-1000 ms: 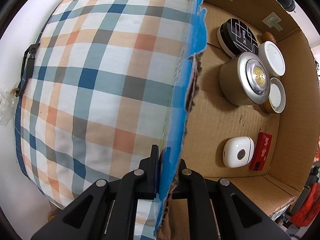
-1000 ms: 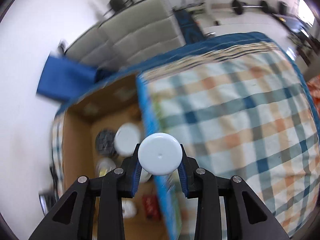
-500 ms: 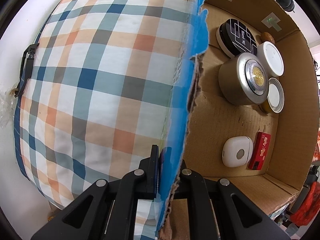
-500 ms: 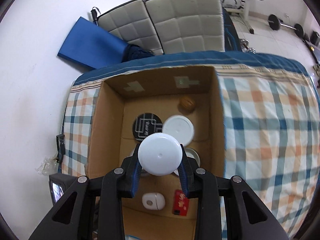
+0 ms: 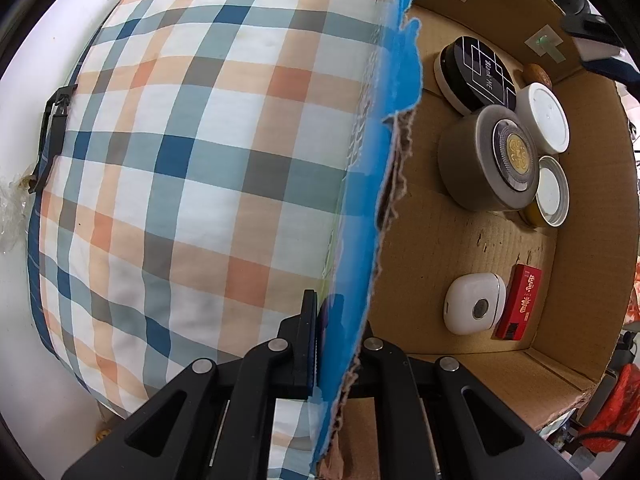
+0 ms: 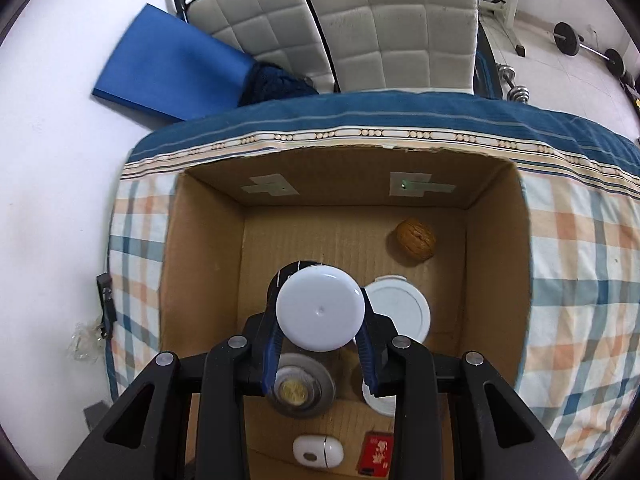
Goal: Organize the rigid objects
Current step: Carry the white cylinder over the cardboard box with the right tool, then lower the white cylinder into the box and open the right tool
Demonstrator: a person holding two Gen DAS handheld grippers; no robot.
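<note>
A cardboard box (image 6: 496, 280) is seen from above, resting on a bed covered by a plaid blanket (image 5: 192, 168). The left gripper (image 5: 336, 320) is pointed straight down and its jaws are clamped together on the box's torn, blue-taped side wall (image 5: 384, 184), one finger outside against the blanket and one inside the box, so the box is steadied. The right gripper (image 6: 320, 344) is held over the open box with its jaws closed on a round white container (image 6: 320, 312), gripped at its sides with its flat face turned toward the camera. Below it, on the box floor, several things are already laid: a black round tin (image 5: 476, 72), mostly hidden by the held container in the right view, a white lidded jar (image 6: 400, 312), a grey metal tin with a gold emblem (image 6: 298, 390), a second jar with a white lid (image 5: 552, 190), a walnut (image 6: 416, 242) near the far wall, and a white oval device (image 6: 318, 450) beside a small red box (image 6: 376, 452) at the near end. The step in hand is judged to be the placing of the held container inside. It is best lowered over bare cardboard, such as the open floor between the walnut and the far left corner, kept level, and released only once it is seated, while the wall is kept pinned by the left gripper so the box is not shifted on the soft bedding.
</note>
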